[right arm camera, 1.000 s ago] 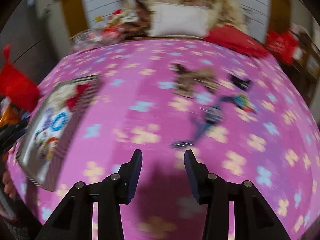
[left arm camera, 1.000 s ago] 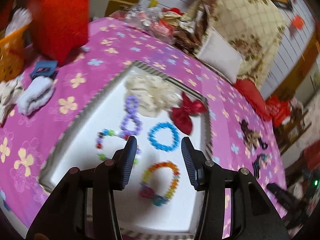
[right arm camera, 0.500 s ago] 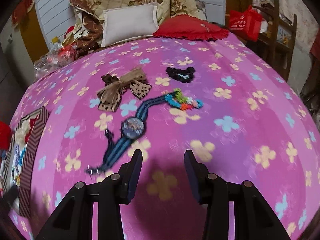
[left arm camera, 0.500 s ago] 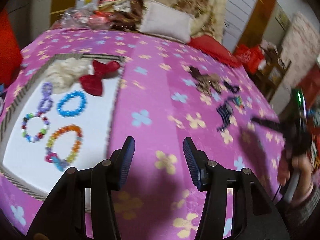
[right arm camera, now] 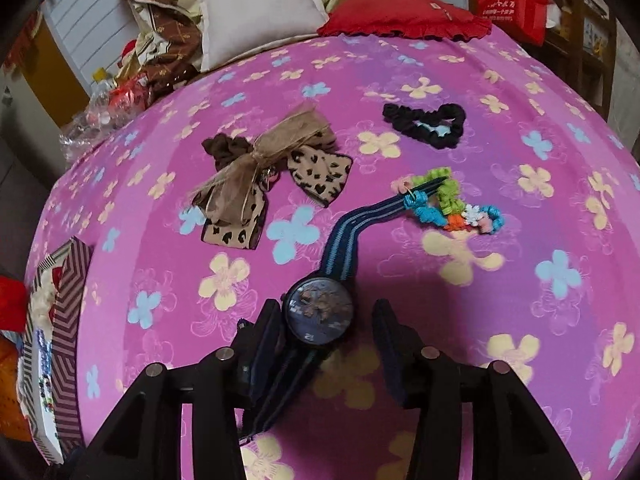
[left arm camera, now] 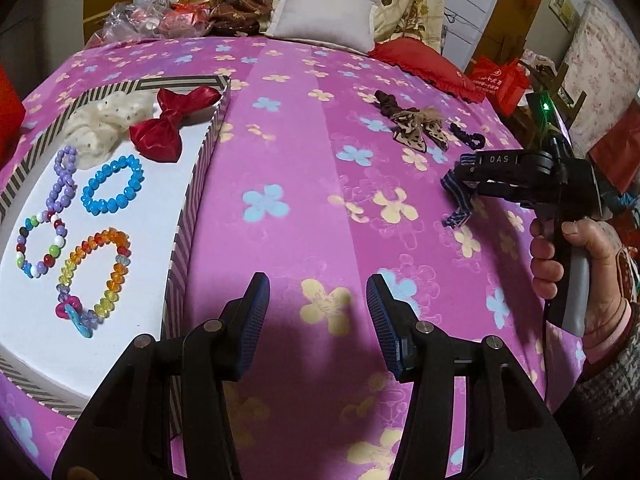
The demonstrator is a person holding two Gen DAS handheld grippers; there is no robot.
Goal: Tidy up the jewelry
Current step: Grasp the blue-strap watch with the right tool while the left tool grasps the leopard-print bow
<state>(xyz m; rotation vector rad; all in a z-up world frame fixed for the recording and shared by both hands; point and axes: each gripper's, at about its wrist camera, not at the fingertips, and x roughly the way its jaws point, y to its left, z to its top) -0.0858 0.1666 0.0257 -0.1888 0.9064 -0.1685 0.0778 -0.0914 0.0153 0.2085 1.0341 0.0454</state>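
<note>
A striped-edged white tray lies on the pink flowered bed and holds a blue bracelet, a purple bead string, a multicolour bracelet, a rainbow bracelet, a red bow and a cream scrunchie. My left gripper is open and empty above the bedspread right of the tray. My right gripper is open, its fingers astride a blue watch with a striped strap; the left finger touches the watch case. The right gripper also shows in the left wrist view.
A leopard-print bow, a black scrunchie and a colourful scrunchie lie beyond the watch. Pillows and clutter line the far side of the bed. The tray's edge shows at the left in the right wrist view.
My left gripper swung right, off the tray, to over the bedspread. My right gripper moved forward and down to the watch, which now lies between its fingers.
</note>
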